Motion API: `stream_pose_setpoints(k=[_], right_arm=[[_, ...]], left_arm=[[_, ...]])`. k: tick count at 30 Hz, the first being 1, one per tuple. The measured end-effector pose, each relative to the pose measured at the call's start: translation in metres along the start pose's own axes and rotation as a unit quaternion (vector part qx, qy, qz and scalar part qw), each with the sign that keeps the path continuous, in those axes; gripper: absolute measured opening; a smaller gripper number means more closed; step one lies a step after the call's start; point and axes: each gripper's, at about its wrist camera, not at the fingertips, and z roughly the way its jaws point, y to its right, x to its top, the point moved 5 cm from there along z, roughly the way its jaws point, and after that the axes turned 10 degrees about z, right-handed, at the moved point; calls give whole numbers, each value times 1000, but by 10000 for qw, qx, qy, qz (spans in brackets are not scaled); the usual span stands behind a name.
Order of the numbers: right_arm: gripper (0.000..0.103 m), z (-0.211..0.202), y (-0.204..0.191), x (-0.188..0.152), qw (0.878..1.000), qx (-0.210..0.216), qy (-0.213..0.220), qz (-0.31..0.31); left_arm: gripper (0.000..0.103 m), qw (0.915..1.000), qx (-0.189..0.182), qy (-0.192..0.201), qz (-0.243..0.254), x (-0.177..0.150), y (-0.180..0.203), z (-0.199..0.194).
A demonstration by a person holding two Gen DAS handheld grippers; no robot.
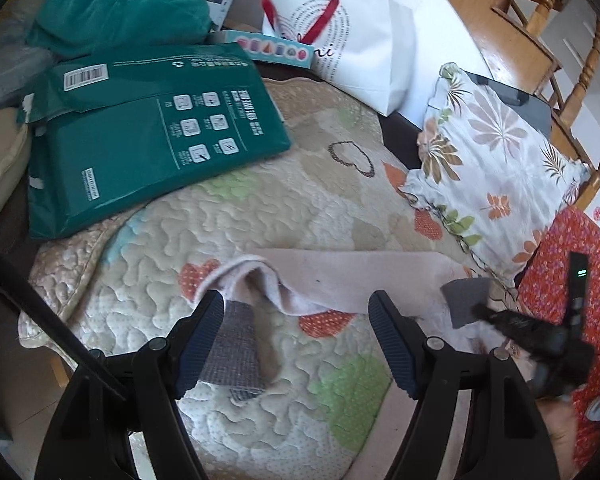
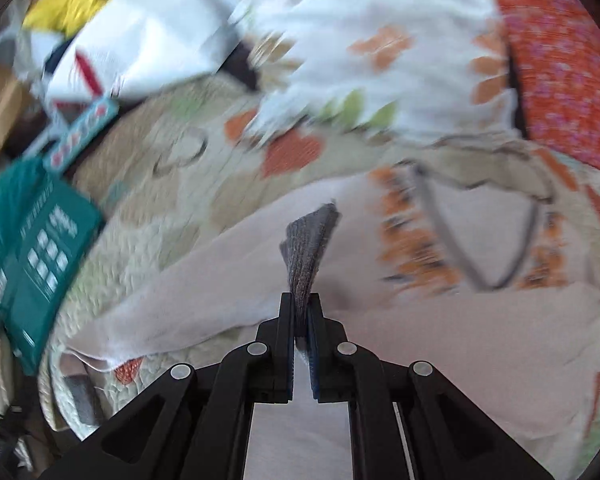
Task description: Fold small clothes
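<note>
A small pale pink garment (image 1: pixel 340 276) with grey cuffs lies on a quilted mat (image 1: pixel 236 216). My left gripper (image 1: pixel 296 340) is open just above the mat; one grey cuff (image 1: pixel 236 352) lies beside its left finger (image 1: pixel 200 344). My right gripper (image 2: pixel 300 320) is shut on the other grey cuff (image 2: pixel 310 248) and holds it up off the pink cloth (image 2: pixel 440 336). In the left wrist view the right gripper (image 1: pixel 480 312) shows at the right edge, holding that grey cuff (image 1: pixel 464 300). The right wrist view is blurred.
A green plastic mailer (image 1: pixel 148 128) lies on the mat's far left. A white paper bag (image 1: pixel 340 48) stands behind it. A floral pillow (image 1: pixel 496 164) and a red patterned cushion (image 1: pixel 572 280) are at the right. A wooden chair (image 1: pixel 540 40) is beyond.
</note>
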Motion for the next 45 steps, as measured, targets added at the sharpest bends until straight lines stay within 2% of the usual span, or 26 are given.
stream_pose_setpoints(k=[4,5,6,8,9,11,13,16,17,18,21,23,26,29,32,37,39,41,43,45], right_arm=[[10,45,-27,-33,9982,77,-550,-221],[10,52,-34,-45,9963,248,-778,-265],[16,54,-40,-55,9940,467,-950,-279],[33,46,-45,-66,9888,877,-1162,-323],[36,41,-46,-70,9839,1143,-1333,-339],[36,19,-35,-76,9772,1421,-1513,-455],[36,-4,-16,-74,9789,1407,-1381,-540],[43,-49,52,-47,9925,895,-790,-279],[48,-65,85,-36,9970,569,-508,-103],[51,-82,131,-23,9998,-20,-143,152],[52,-108,226,-7,9910,-1127,314,658],[52,-108,273,-10,9842,-1415,297,1026],[52,-93,311,-13,9806,-1215,139,1530],[52,-70,320,-7,9813,-1249,94,1463],[49,-44,323,10,9793,-1541,26,1312],[49,-11,350,55,9682,-1651,-135,1877],[49,2,359,71,9626,-1782,-197,2031],[49,6,361,86,9603,-1962,-135,1977],[49,-1,359,96,9619,-1932,-9,1933],[50,-20,354,97,9685,-1591,162,1909]], left_arm=[[74,10000,51,-37,-24,0,-5,3],[74,10000,33,-48,-44,0,-4,3],[74,10000,17,-52,-64,0,-5,4],[74,10000,17,-46,-75,-1,-4,4],[74,10000,3,-50,-76,-1,-4,4],[74,9999,-62,-87,-63,-2,-1,5],[74,9998,-107,-149,34,-4,6,8],[74,9993,-158,-175,292,-7,23,9],[74,9990,-168,-187,362,-9,28,10],[74,9987,-184,-209,427,-10,33,12],[74,9973,-244,-324,605,-16,50,18],[74,9963,-264,-366,732,-21,62,22],[74,9943,-281,-360,969,-26,81,26],[74,9915,-309,-339,1218,-30,103,33],[74,9874,-514,-511,1406,-33,132,52],[74,9771,-612,-979,1789,-52,160,74],[74,9745,-585,-943,1952,-55,164,73],[74,9722,-425,-867,2133,-57,163,72],[74,9722,-368,-856,2147,-57,158,71],[74,9739,-392,-861,2066,-55,154,70]])
